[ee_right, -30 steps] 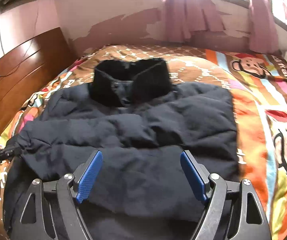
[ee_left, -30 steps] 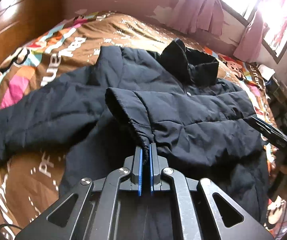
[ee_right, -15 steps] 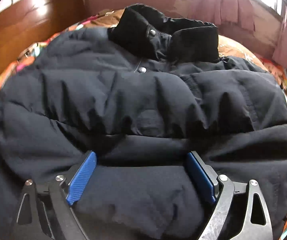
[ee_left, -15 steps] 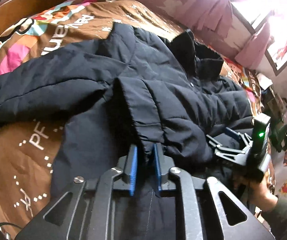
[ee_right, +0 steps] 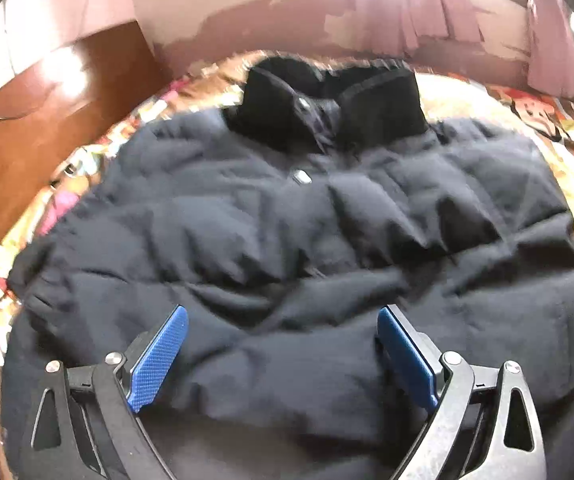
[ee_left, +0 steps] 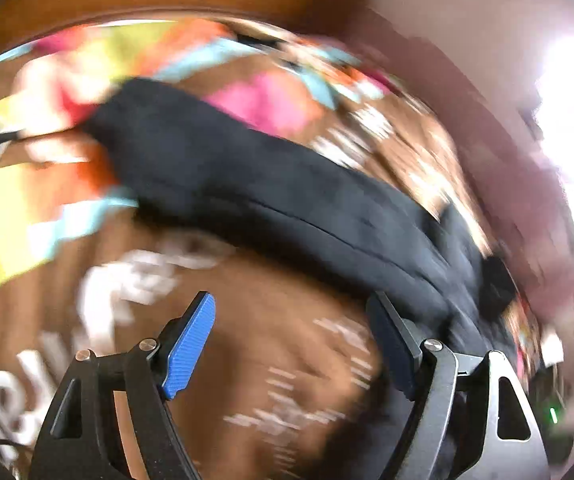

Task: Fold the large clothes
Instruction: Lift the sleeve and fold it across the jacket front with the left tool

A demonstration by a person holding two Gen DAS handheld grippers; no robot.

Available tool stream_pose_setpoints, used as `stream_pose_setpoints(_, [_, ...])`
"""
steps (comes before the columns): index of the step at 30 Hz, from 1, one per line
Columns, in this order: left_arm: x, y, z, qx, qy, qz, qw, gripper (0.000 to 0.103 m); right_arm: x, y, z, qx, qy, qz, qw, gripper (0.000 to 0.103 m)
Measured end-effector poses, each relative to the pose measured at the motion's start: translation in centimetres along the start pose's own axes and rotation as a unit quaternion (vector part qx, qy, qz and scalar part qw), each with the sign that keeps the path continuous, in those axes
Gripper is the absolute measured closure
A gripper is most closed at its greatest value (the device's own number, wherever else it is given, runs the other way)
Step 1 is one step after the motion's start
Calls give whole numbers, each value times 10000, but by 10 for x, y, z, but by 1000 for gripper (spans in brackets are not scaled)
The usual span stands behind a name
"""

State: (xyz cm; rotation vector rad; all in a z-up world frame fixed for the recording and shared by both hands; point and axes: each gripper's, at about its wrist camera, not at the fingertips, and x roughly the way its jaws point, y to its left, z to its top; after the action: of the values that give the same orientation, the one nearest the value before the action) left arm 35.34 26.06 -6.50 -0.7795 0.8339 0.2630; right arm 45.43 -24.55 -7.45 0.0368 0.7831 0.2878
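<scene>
A dark puffer jacket (ee_right: 287, 240) lies spread on the patterned bedspread (ee_right: 547, 120). The right gripper (ee_right: 283, 354) hovers over its lower part, blue pads (ee_right: 155, 364) wide apart, having just been opening.

Right wrist view: jacket (ee_right: 287, 240) spread flat on the bedspread (ee_right: 467, 92), filling frame centre, collar (ee_right: 335, 108) at top centre. Headboard (ee_right: 47, 128) upper left, curtains (ee_right: 427, 20) top right. Left wrist view: sleeve (ee_left: 267, 184) lies diagonally, upper left to lower right, on the bedspread.

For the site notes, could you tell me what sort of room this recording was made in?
Most likely a bedroom at home: a dark padded jacket lies on a bed's cartoon-print bedspread, with a wooden headboard and pink curtains at a bright window.
</scene>
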Motion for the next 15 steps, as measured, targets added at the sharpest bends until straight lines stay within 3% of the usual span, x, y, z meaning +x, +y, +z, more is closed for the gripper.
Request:
stream_pose_setpoints(4, [-5, 50, 25, -541, -291, 397, 9973, 29, -11, 37, 13, -301, -372, 174, 9987, 6])
stream_pose_setpoints(9, [23, 81, 47, -902, -48, 233, 9956, 27, -6, 87, 26, -849, -569, 340, 9942, 4])
stream_pose_setpoints(15, [70, 95, 63, -1336, 231, -65, 9907, 27, 27, 109, 36, -827, -501, 334, 9948, 4])
